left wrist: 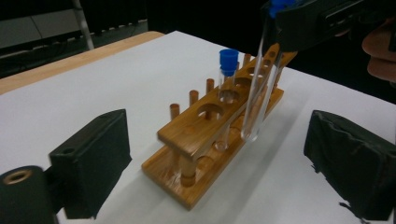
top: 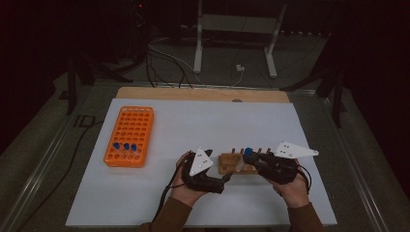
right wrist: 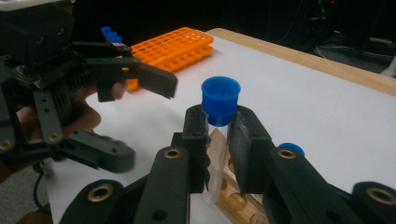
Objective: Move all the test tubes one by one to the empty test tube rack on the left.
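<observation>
Right gripper (right wrist: 218, 154) has its jaws pinching a blue-capped test tube (left wrist: 259, 88) just under the cap, held tilted, its tip just beside the front edge of the wooden rack (left wrist: 219, 135). Left gripper (left wrist: 219, 158) faces the rack end, jaws spread around nothing. Step: seating the tube. Next: straighten it and lower into a free hole, probably next to the tube already racked (left wrist: 227, 70); which hole is hard to judge.

At mid-left of the high view sits a bright orange grid rack (top: 129, 137). The wooden rack (left wrist: 212, 140) is honey-brown. The clear tube (right wrist: 218, 154) wears a blue cap (right wrist: 220, 106). The bench (top: 203, 125) is white, the jaws black.
</observation>
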`<state>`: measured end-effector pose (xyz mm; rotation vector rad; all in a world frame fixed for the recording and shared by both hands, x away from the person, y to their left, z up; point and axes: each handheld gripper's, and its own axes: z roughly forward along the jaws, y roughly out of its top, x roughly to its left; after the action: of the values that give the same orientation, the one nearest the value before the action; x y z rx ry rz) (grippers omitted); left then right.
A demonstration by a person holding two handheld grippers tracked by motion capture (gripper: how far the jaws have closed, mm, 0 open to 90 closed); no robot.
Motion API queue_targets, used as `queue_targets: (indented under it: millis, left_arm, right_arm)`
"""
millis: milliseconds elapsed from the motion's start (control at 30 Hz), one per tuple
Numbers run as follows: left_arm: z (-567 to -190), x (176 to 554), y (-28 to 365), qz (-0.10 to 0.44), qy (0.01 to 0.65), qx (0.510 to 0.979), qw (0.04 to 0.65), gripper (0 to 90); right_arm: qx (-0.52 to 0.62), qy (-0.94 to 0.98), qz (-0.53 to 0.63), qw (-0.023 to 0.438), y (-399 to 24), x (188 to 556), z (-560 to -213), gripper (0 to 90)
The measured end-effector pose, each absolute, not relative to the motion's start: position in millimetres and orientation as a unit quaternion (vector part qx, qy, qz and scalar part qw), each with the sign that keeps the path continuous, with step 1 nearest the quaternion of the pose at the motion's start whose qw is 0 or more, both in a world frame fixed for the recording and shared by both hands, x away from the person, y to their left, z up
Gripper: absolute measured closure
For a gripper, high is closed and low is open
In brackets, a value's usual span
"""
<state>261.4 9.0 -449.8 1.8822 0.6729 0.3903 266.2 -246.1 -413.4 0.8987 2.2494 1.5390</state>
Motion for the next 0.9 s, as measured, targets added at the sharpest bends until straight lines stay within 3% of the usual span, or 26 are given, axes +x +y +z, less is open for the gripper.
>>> queue_targets:
  millis: [133,533,900]
  left_arm:
    - [-449,262,-2,0.162,0.278,0.789,0.523,17.9]
    - [-447,263,-19,0.15,0.251,0.792,0.536,57.8]
    - [-448,263,-26,0.153,0.237,0.8,0.53,70.7]
  right_arm:
    - [0.311,0.775,0.535,0.132,-246,266,-413,77.7]
    - [0.308,0.775,0.537,0.124,-245,267,-415,77.7]
    - [0.306,0.776,0.539,0.119,-243,266,-415,77.7]
